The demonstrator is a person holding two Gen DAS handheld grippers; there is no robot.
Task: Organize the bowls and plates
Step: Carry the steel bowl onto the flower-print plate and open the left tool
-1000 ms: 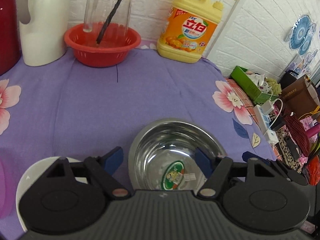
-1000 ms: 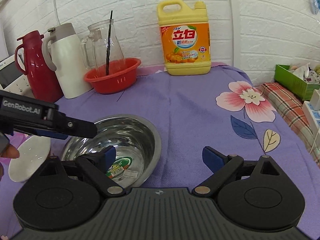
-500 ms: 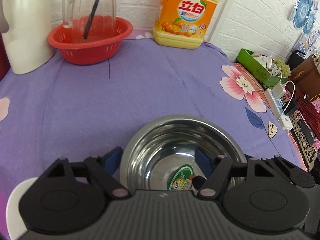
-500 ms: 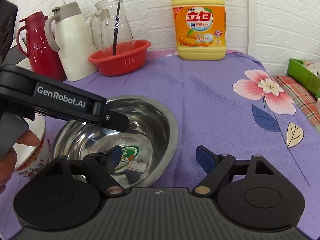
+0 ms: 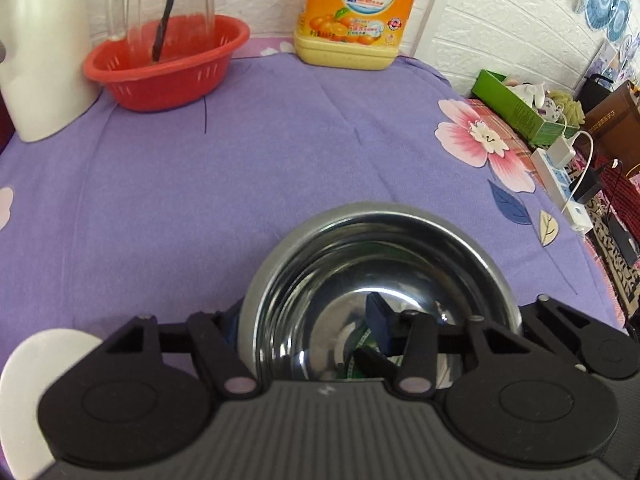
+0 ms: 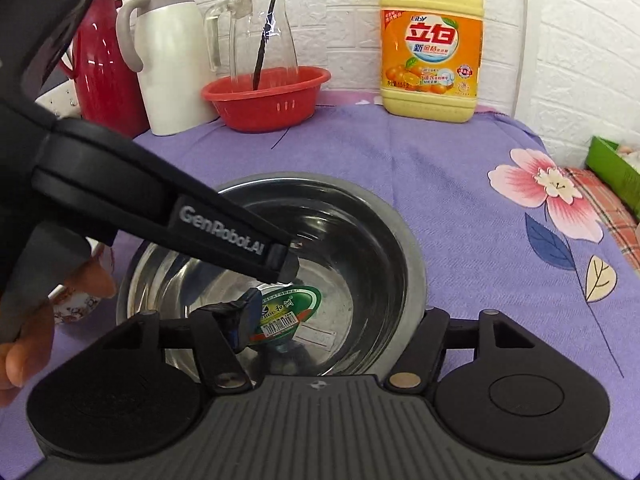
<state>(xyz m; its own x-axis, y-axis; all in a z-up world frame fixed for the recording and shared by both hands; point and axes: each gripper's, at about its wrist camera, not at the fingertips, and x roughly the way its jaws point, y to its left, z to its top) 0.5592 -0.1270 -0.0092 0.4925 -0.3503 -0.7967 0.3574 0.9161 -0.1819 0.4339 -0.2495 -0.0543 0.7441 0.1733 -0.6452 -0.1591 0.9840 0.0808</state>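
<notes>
My left gripper [image 5: 304,334] sits at the bottom of its frame with its fingers parted, one outside the near left wall of the steel bowl [image 5: 380,280] and the other inside it, so they straddle the rim; I cannot tell whether the pads press the metal. My right gripper [image 6: 332,320] is spread wide in its own view, its left finger [image 6: 244,316] down inside the same bowl [image 6: 360,240] near the green sticker [image 6: 286,312], its right finger outside the right wall; whether it touches I cannot tell either. The bowl stands upright on the purple cloth of the tabletop [image 5: 240,160], low and centre in both frames. A white dish [image 5: 24,380] peeks out at the lower left of the left view. Across the top of the right view, from left to right, stand a red flask [image 6: 102,64], a white jug [image 6: 172,56], a red basket [image 6: 266,96] holding a glass pitcher [image 6: 262,32], and a yellow soap bottle [image 6: 430,44]
</notes>
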